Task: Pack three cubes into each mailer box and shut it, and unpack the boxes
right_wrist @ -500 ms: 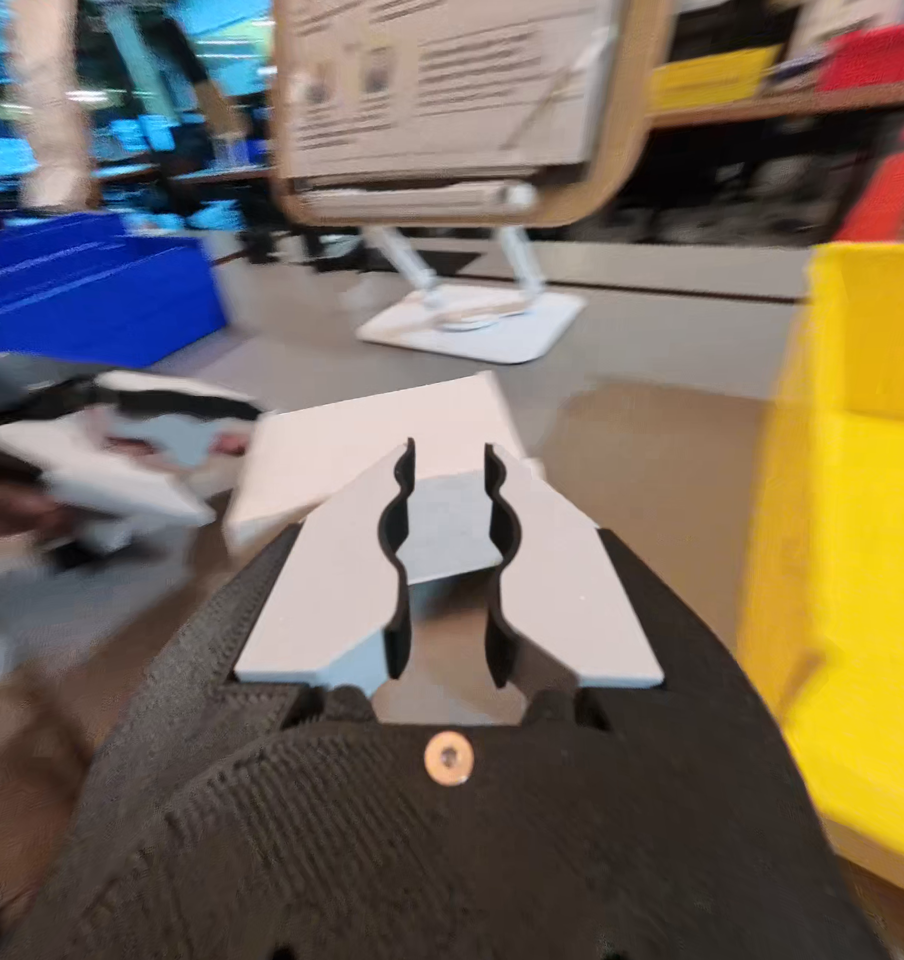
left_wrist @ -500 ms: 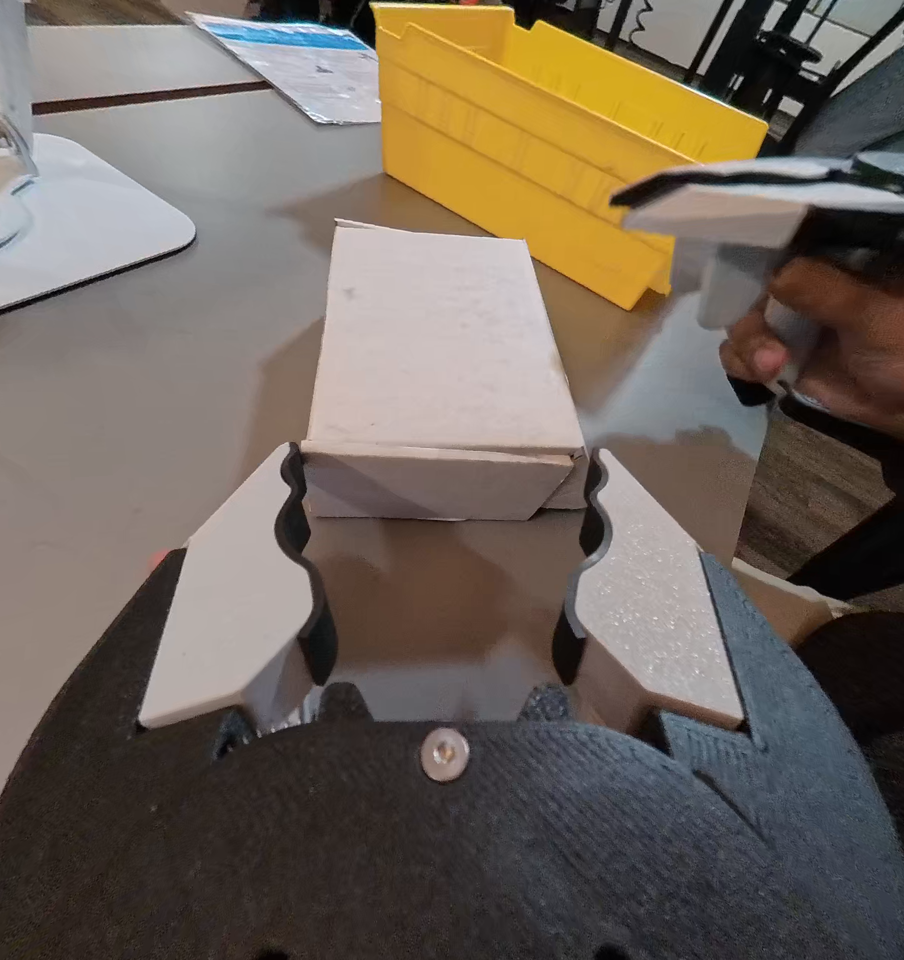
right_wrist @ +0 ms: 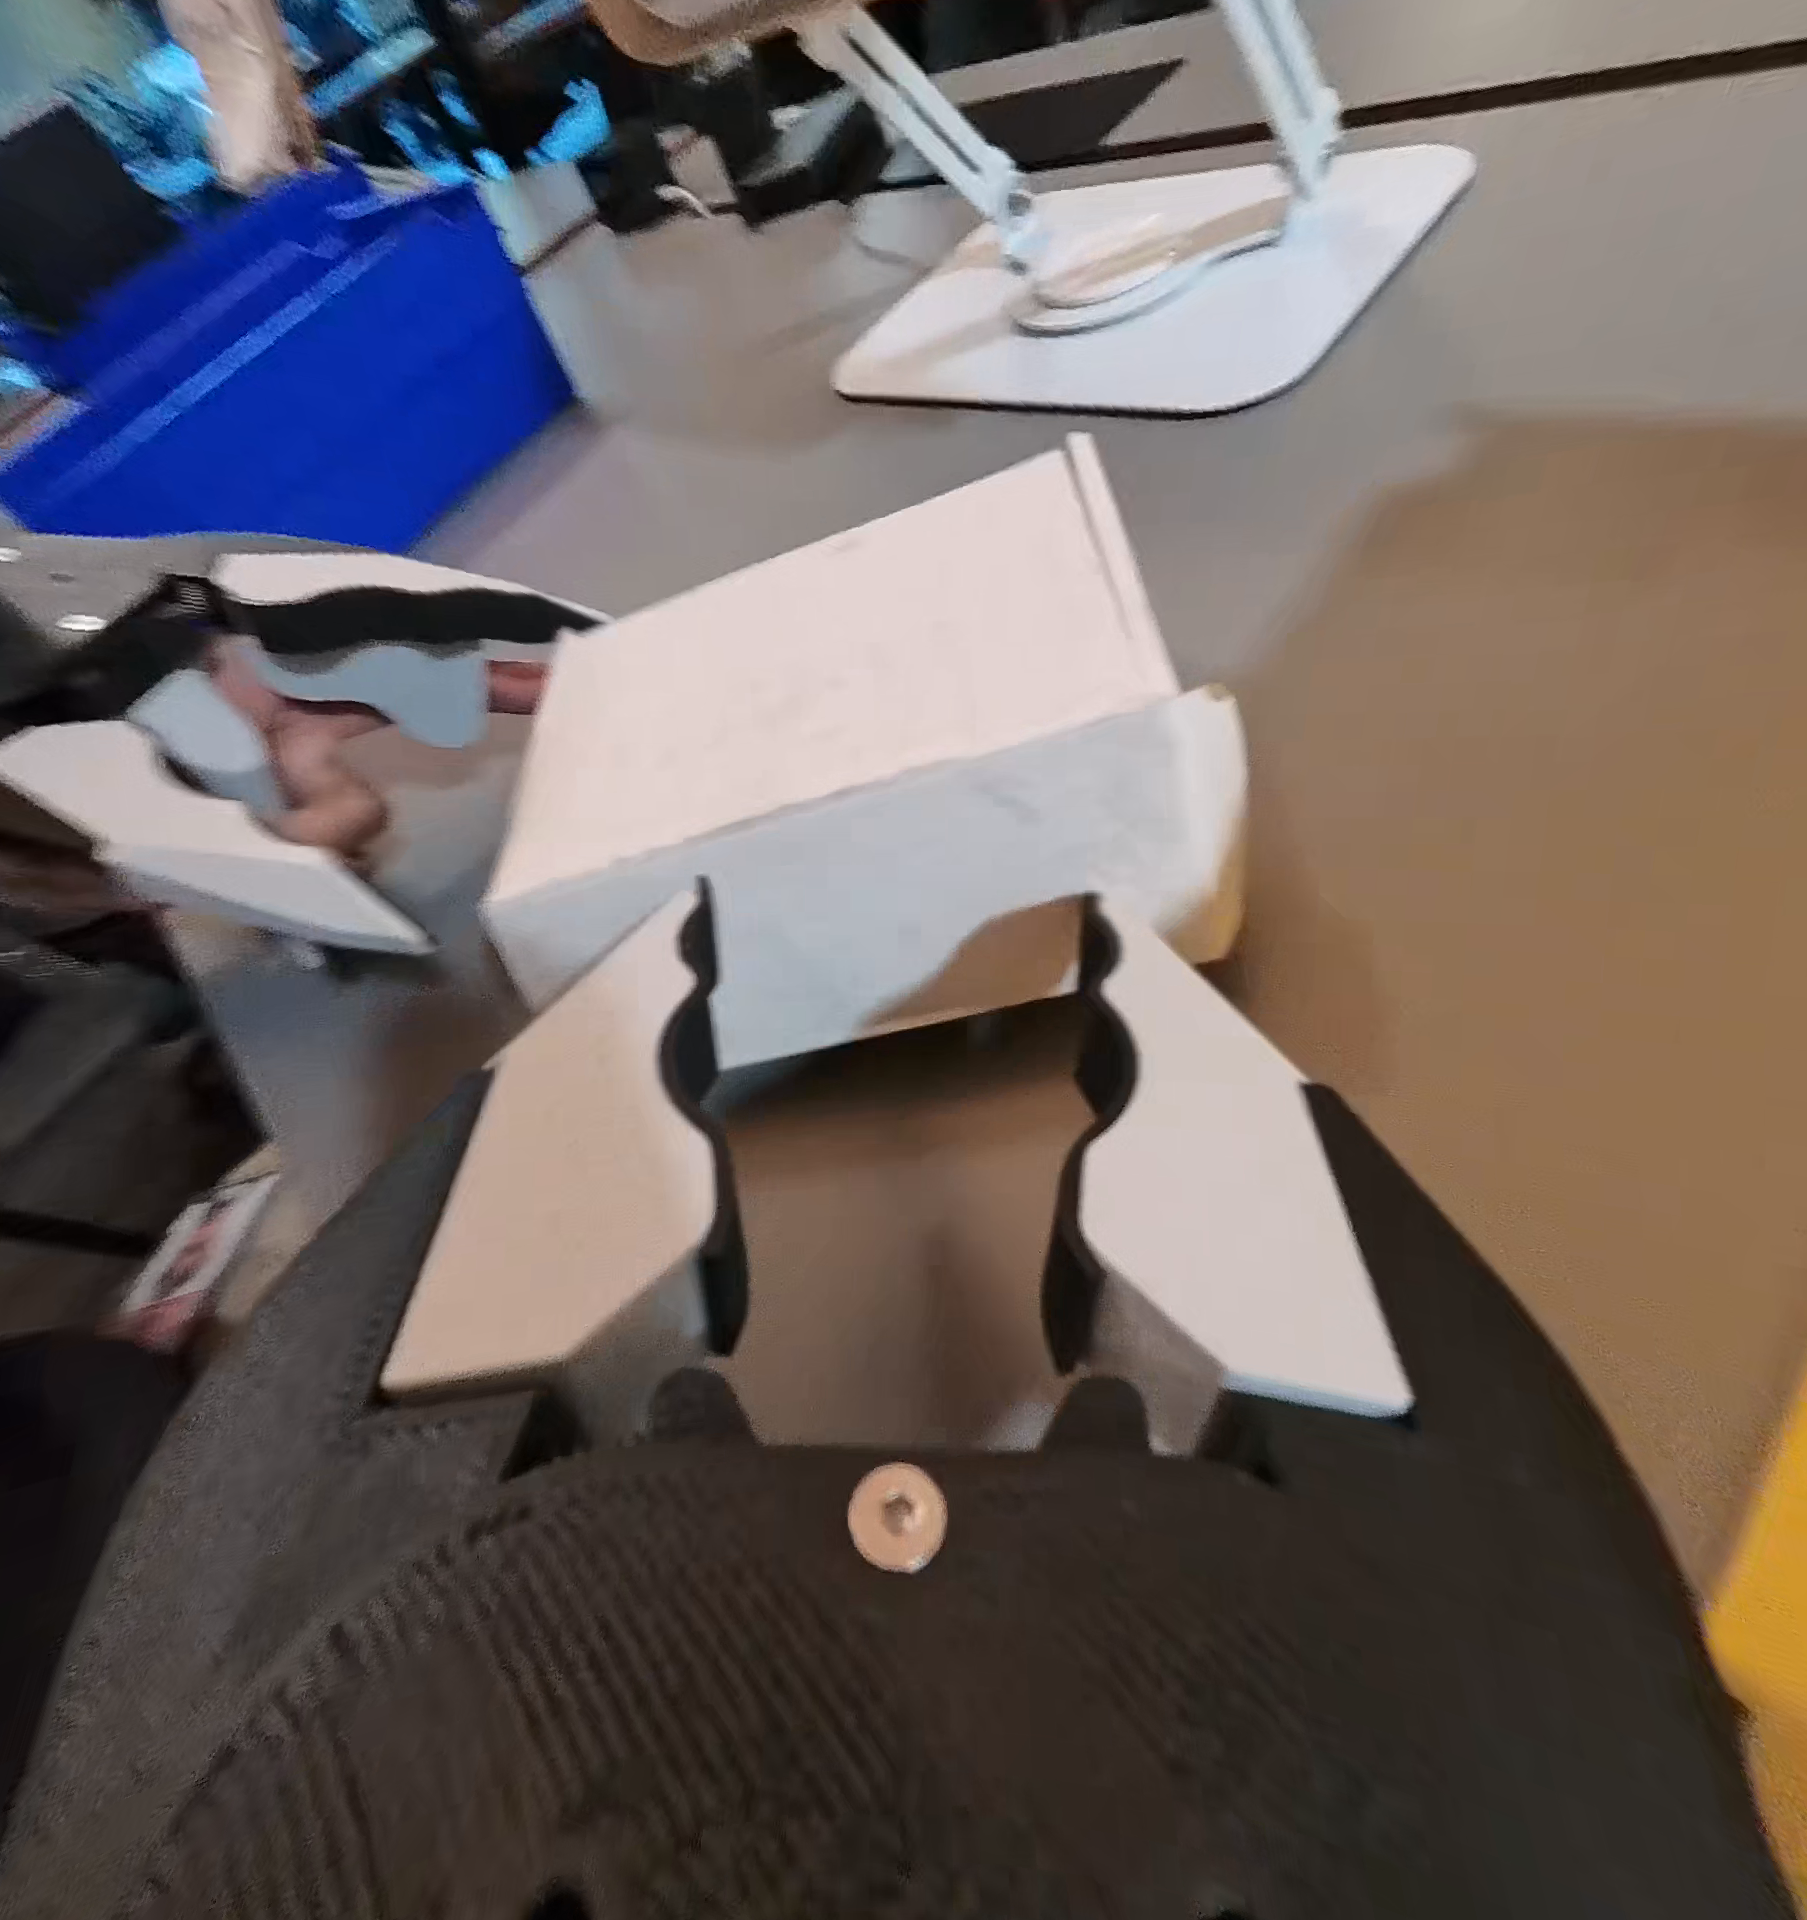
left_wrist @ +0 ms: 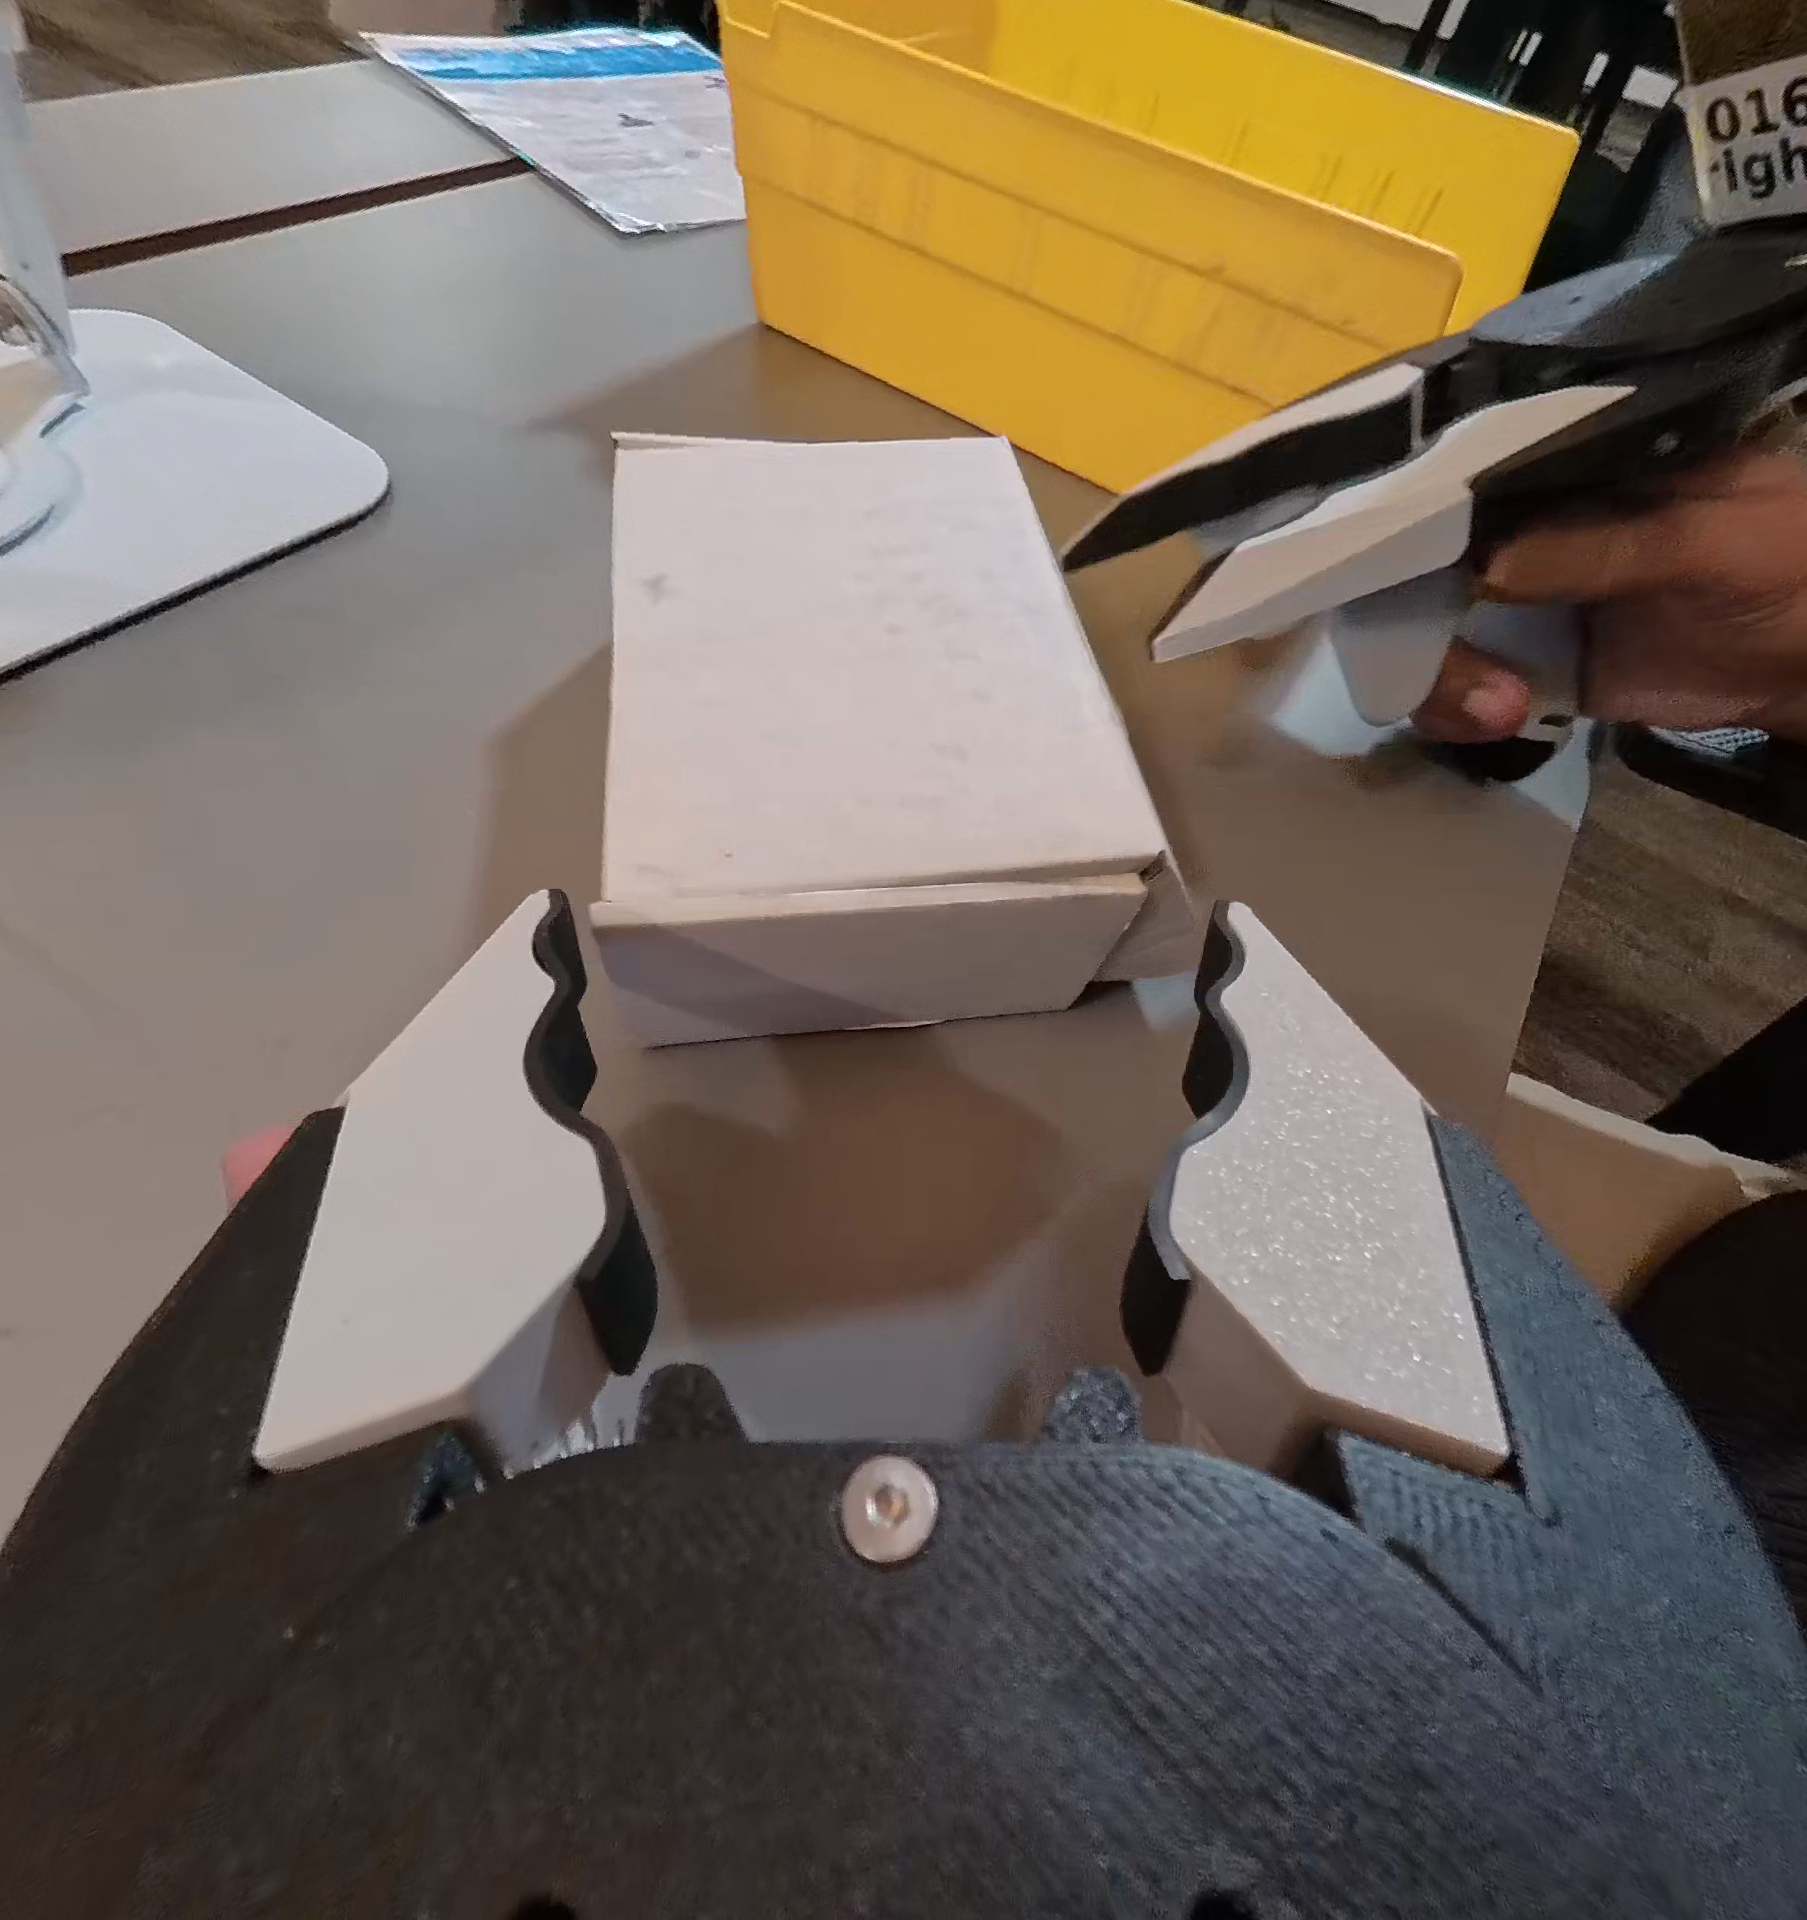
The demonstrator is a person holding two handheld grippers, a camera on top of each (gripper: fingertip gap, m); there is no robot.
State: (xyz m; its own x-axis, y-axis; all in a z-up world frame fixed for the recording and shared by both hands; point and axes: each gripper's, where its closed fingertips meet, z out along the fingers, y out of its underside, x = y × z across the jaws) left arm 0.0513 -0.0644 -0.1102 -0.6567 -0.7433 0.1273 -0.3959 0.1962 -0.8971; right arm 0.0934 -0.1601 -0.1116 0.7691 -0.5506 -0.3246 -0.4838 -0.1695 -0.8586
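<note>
Closed white mailer box (left_wrist: 857, 707) flat on bench (left_wrist: 255, 831), just before yellow bin (left_wrist: 1086, 239); left tongs (left_wrist: 883, 997) wide open, empty, at its near end, right tongs (right_wrist: 899, 977) half-open, empty, beside it: judged best to brace box, then lift front flap.

Closed mailer box (left_wrist: 857, 675) mid-table (left_wrist: 203, 831), bin (left_wrist: 1086, 229) behind it, stand base (left_wrist: 151, 499) far left, right gripper (left_wrist: 1117, 592) beside box.

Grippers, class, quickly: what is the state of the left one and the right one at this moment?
Left gripper: open, empty, fingers either side of the white mailer box end.
Right gripper: open, empty, close to the same box.
</note>
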